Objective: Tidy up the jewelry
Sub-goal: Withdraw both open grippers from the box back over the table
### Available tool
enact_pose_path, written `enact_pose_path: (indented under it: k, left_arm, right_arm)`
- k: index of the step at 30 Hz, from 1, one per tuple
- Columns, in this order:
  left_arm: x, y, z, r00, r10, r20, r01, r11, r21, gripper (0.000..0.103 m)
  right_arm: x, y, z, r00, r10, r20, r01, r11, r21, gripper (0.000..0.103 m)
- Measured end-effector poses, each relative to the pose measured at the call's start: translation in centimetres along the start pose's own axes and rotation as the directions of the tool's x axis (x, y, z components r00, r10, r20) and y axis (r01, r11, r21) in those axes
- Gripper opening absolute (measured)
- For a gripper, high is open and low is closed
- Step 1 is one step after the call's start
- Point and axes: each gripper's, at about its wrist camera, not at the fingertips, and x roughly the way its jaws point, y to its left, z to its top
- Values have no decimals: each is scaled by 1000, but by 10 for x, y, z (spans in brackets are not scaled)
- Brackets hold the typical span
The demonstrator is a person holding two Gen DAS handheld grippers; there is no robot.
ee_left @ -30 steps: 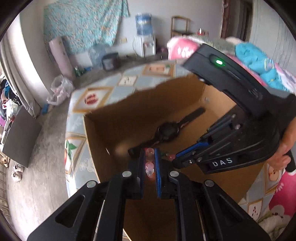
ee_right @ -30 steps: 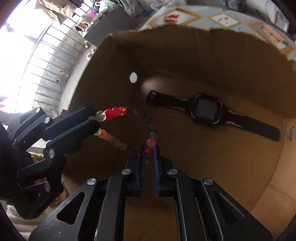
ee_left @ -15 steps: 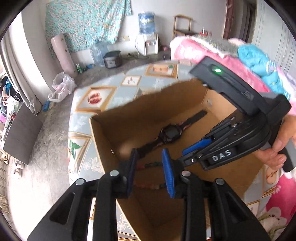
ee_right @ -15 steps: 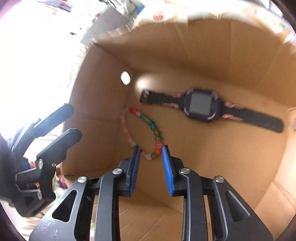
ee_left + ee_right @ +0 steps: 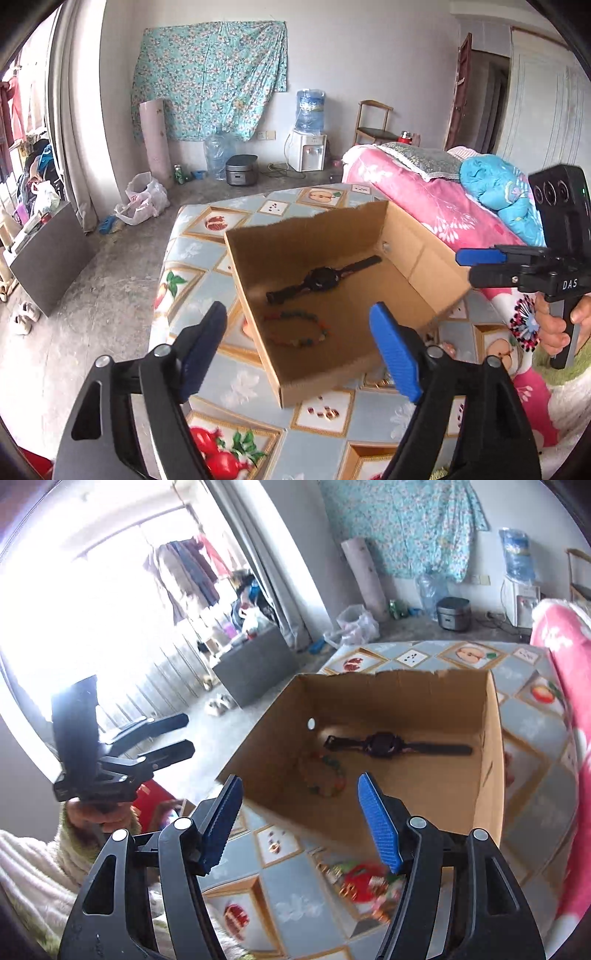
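Note:
A coloured bead bracelet (image 5: 295, 329) lies on the floor of an open cardboard box (image 5: 413, 243), beside a black wristwatch (image 5: 323, 279). In the right wrist view the bracelet (image 5: 323, 773) and the watch (image 5: 384, 744) lie in the same box (image 5: 493, 760). My left gripper (image 5: 299, 328) is open and empty, held back above the box's near corner. My right gripper (image 5: 299, 794) is open and empty, outside the box's near wall. Each gripper shows in the other's view, the right (image 5: 476, 264) and the left (image 5: 177, 734), both with jaws apart.
The box stands on a table with a fruit-pattern cloth (image 5: 207, 229). A pink bed with a blue quilt (image 5: 495, 184) is to the right. A water dispenser (image 5: 308, 147), a rice cooker (image 5: 240, 170) and bags stand on the floor behind.
Both grippers let go of the bracelet, opened wide and pulled up and back out of the box. The bracelet now lies on the box floor.

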Motion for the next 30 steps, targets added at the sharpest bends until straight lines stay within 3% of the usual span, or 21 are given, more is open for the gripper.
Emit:
enact_pose_path:
  k: [5,9,12,14,18,26,30]
  left_arm:
    - [-9,-4,-46,1000,-4,3,4,1000,-25,87]
    - [12,-12,-81,994,-35,-102,31,999,-45,88]
    - [34,-17,-104,980,13,-197,-17,1000,-17,88]
    - [42,-19,-117,973,48,-227,-48,999,3,88]
    - [55,-22,-139,952,120,-281,-112,993,44,88]
    - [69,-23,-163,930,147,-338,-141,989,43,88]
    - [71,-18,-167,931,134,-340,-137,990,15,90]
  right_arm:
    - [-26,-5,-48,999,23,30,-27,993,116,63]
    - [-5,-7,-82,999,-15,-33,22,978,206,64]
    - [10,0,-98,987,-135,-92,147,979,140,67]
    - [19,10,-106,967,-219,-131,228,972,54,77]
    - [35,23,-121,926,-325,-190,317,946,-74,82]
    - [45,29,-131,897,-375,-233,358,927,-112,85]
    - [43,31,-147,880,-411,-238,388,911,-141,85]
